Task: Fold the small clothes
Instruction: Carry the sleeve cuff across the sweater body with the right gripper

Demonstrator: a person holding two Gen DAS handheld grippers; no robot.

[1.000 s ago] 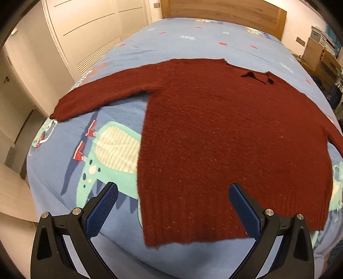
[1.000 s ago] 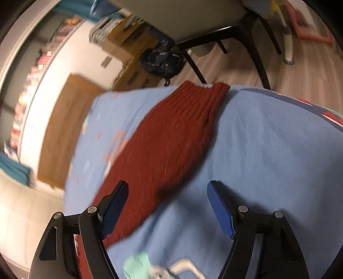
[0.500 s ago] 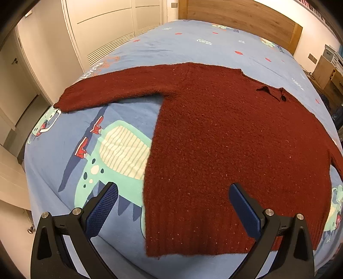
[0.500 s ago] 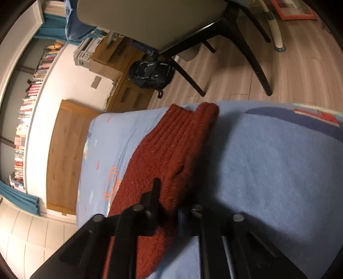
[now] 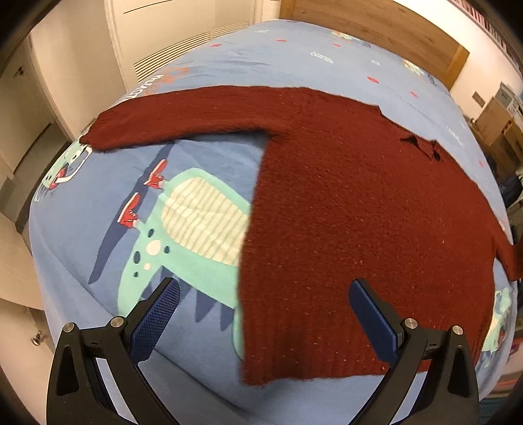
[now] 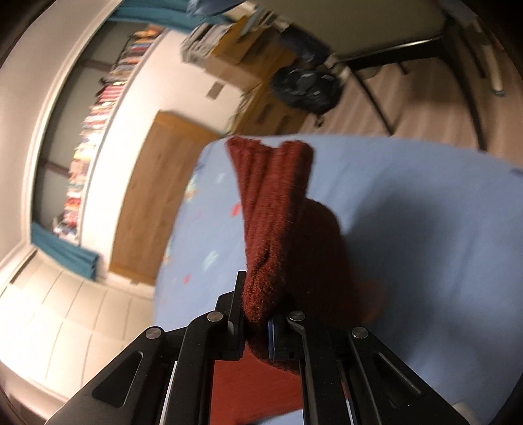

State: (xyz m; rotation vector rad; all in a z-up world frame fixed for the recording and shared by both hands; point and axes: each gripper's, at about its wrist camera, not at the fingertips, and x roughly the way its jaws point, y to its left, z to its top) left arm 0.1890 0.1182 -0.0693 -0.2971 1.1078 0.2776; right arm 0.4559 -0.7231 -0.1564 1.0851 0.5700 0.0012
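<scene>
A dark red knit sweater (image 5: 353, 222) lies flat on the blue bed sheet (image 5: 202, 98), one sleeve (image 5: 170, 121) stretched out to the left. My left gripper (image 5: 261, 310) is open and empty, hovering above the sweater's bottom hem and left edge. My right gripper (image 6: 256, 323) is shut on the sweater's other sleeve (image 6: 278, 212) and holds it lifted off the sheet (image 6: 408, 229), the cuff pointing away from the camera.
The sheet has a green dinosaur print (image 5: 183, 238). A wooden headboard (image 5: 376, 29) stands at the far end, white wardrobe doors (image 5: 183, 32) at left. A chair (image 6: 408, 49), a dark bag (image 6: 304, 88) and drawers stand on the floor beside the bed.
My right gripper closed on the sleeve and has lifted it off the sheet. My left gripper drifted left, staying open above the hem.
</scene>
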